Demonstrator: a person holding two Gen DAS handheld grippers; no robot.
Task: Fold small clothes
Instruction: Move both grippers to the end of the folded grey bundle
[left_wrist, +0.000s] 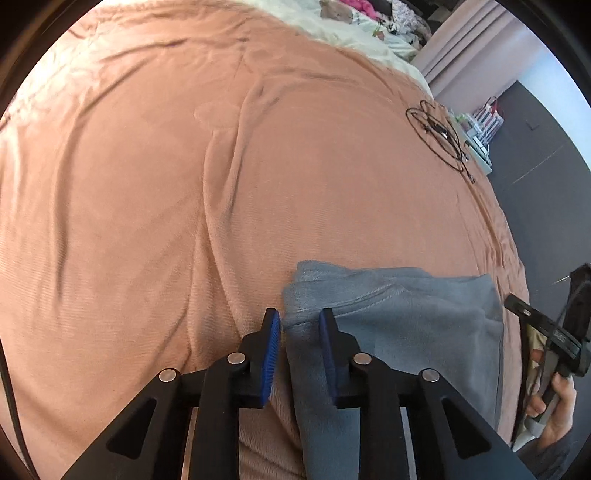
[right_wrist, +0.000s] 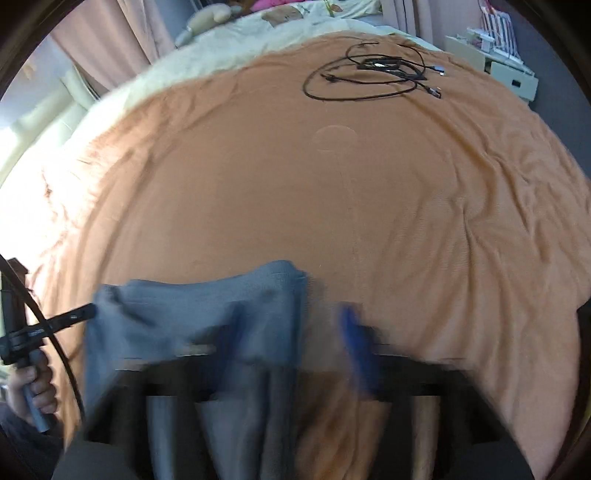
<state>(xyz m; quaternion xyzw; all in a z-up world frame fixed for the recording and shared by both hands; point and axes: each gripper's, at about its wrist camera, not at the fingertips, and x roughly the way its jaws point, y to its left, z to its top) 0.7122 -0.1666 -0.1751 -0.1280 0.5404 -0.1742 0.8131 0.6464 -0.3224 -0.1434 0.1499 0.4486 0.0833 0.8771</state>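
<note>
Through the left wrist camera we're looking at the left gripper (left_wrist: 298, 317), its two blue-padded black fingers (left_wrist: 271, 354) standing apart with a gap between them, and the left edge of the folded grey-blue fleece garment (left_wrist: 391, 325) is running right up through that gap, so the pads are sitting on either side of the cloth without visibly squeezing it. The garment is lying on the salmon-pink fleece blanket (left_wrist: 147, 184) that's covering the bed, down at the near right part of it. Off at the far right we're seeing the person's right hand (left_wrist: 554, 402) wrapping around the black handle of the other gripper. A tangle of thin black cables (left_wrist: 441, 136) is sitting on the blanket near its far right edge. Over to the right wrist camera: the right gripper (right_wrist: 291, 332) is badly smeared by motion blur, so we honestly can't tell how its fingers are standing, only that one blue pad (right_wrist: 356, 350) is showing beside the garment's right edge. The grey-blue garment (right_wrist: 192, 314) is draping over the near left part of the blanket (right_wrist: 406, 221), and the cables (right_wrist: 376, 74) are lying well apart from it at the far side. The left hand (right_wrist: 35, 384) is gripping its handle at the left border.
</note>
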